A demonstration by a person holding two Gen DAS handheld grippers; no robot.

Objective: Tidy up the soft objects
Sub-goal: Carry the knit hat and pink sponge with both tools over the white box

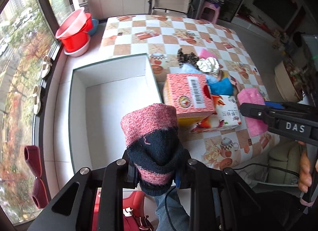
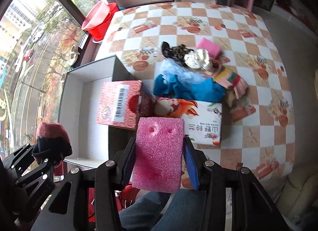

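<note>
left gripper (image 1: 157,173) jaws clamped on a pink-and-navy knit sock (image 1: 153,139), its toe sticking up past the tips, just in front of the white box (image 1: 111,84). right gripper (image 2: 159,163) jaws clamped on a pink foam block (image 2: 159,151), right of that box, near the tissue packs (image 2: 200,119).
</note>
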